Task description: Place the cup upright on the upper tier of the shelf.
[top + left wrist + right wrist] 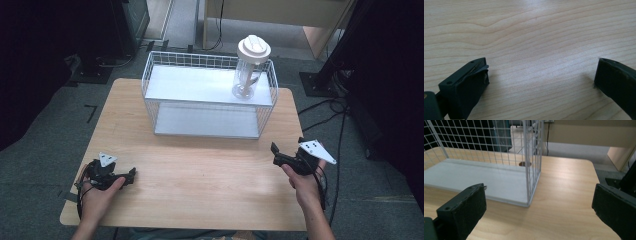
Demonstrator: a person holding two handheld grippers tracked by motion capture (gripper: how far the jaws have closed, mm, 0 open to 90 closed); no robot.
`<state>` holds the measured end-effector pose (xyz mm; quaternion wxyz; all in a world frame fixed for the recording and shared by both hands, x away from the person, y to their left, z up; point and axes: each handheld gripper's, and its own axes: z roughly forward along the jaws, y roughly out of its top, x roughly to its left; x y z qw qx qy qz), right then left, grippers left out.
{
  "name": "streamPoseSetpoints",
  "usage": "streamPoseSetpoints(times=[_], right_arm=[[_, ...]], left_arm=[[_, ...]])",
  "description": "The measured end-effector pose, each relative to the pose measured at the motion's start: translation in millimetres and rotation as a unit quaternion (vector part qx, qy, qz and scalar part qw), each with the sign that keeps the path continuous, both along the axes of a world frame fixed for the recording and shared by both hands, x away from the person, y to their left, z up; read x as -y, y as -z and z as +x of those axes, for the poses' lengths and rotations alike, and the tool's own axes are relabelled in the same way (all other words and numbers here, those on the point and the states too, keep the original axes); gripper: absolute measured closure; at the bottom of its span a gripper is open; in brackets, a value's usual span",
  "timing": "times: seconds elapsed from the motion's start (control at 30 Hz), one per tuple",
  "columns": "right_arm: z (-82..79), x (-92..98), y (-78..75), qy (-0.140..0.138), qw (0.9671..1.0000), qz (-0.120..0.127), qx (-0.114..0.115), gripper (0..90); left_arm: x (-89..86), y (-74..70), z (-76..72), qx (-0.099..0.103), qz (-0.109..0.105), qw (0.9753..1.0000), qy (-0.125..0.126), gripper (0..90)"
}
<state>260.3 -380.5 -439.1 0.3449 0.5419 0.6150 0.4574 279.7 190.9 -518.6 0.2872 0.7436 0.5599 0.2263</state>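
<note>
A white wire rack point(207, 121) with two shelves stands at the far middle of the wooden table point(200, 175). On its upper shelf, at the right end, a clear bottle point(248, 75) with a cream lid stands upright. My left gripper point(114, 175) rests low at the table's near left, open, with bare wood between its jaws point(541, 67). My right gripper point(286, 149) is held at the near right, open and empty point(539, 191). It faces the rack's right front corner point(527, 172) and lower shelf point(474, 177).
Broad bare wood lies between the two hands and in front of the rack. Beyond the table are a grey floor, black stands and cables at the right point(340, 110), and a wooden cabinet at the back point(280, 15).
</note>
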Motion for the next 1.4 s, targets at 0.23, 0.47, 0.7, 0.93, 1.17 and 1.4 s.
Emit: streamPoseSetpoints(times=[0.23, 0.47, 0.7, 0.93, 1.17, 1.4], right_arm=[[-10.8, 12.5, 20.8, 0.016, 0.9996, 0.003, -0.021, 0.0], [-24.2, 19.7, 39.1, 0.026, 0.9986, 0.0, -0.046, 0.0], [-40.2, 26.6, 54.7, 0.033, 0.9967, -0.006, -0.074, 0.0], [-57.6, 23.9, 71.4, 0.031, 0.9928, -0.023, -0.114, 0.0], [-56.3, 18.9, 84.0, 0.032, 0.9836, -0.058, -0.168, 0.0], [-51.3, 17.5, 87.1, 0.026, 0.9774, -0.053, -0.203, 2.6]], left_arm=[[0.0, -0.1, 0.0, 0.0, 0.0, 1.0, 0.0, 0.0], [0.0, -0.1, 0.0, -0.001, 0.0, 1.0, 0.0, 0.0], [0.0, -0.1, 0.0, 0.0, 0.0, 1.0, 0.0, 0.0], [-0.1, -0.1, 0.0, -0.001, 0.0, 1.0, 0.0, 0.0], [0.0, -0.1, 0.0, -0.001, 0.0, 1.0, 0.0, 0.0], [0.0, 0.0, -0.1, 0.0, 0.0, 1.0, -0.001, 0.0]])
